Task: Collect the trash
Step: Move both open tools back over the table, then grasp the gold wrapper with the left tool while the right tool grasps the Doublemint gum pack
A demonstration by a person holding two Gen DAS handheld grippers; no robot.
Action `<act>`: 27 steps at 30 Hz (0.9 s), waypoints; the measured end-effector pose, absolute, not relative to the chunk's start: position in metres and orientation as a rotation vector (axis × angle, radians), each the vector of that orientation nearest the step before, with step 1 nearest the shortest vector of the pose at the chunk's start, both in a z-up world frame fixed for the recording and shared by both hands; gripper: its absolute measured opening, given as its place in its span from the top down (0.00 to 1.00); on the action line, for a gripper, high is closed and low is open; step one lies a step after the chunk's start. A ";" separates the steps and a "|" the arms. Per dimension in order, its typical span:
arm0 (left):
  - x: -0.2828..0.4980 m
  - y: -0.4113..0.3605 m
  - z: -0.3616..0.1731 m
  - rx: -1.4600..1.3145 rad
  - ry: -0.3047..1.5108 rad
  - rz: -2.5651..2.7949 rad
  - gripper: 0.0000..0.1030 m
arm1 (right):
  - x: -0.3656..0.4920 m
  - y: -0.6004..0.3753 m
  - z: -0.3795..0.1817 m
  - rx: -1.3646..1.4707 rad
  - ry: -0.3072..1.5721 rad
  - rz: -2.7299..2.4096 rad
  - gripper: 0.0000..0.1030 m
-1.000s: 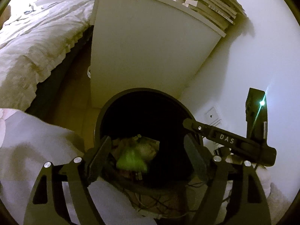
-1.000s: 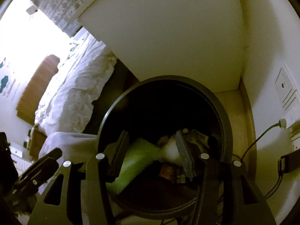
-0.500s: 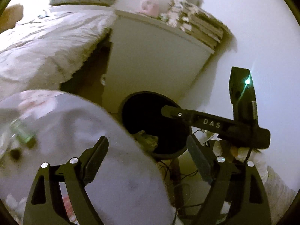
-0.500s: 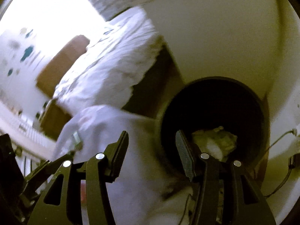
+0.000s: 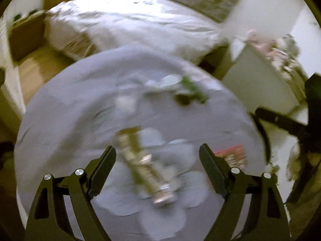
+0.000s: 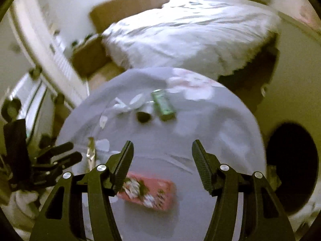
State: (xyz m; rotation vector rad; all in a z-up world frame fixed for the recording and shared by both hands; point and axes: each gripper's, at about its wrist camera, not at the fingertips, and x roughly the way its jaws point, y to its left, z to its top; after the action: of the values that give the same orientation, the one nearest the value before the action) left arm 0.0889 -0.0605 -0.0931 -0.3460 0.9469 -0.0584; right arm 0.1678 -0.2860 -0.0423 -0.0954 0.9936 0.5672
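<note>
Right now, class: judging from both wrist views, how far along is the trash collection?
Done: nothing can be confirmed; the bin looks only dark inside. In hand: nothing, since the left hand-held gripper and the right hand-held gripper are both open and empty above the round table. Left: the gold wrapper, the pink packet, the green wrapper and small white scraps.
</note>
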 end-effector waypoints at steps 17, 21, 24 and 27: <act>0.091 -0.054 -0.130 -0.261 0.933 -0.042 0.47 | 0.263 -0.219 -0.136 -0.351 1.078 0.457 0.53; 0.091 -0.046 -0.130 -0.286 0.920 -0.051 0.66 | 0.270 -0.218 -0.138 -0.316 1.078 0.466 0.62; 0.091 -0.033 -0.132 -0.352 0.916 -0.070 0.85 | 0.269 -0.219 -0.137 -0.298 1.077 0.470 0.63; 0.090 -0.024 -0.134 -0.392 0.924 -0.092 0.92 | 0.265 -0.229 -0.130 -0.208 1.089 0.489 0.64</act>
State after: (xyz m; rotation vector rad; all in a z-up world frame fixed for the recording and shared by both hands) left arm 0.0904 -0.0239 -0.1338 -0.3916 0.9242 -0.0922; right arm 0.2652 -0.2290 -0.1301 -0.2083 1.0889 0.4891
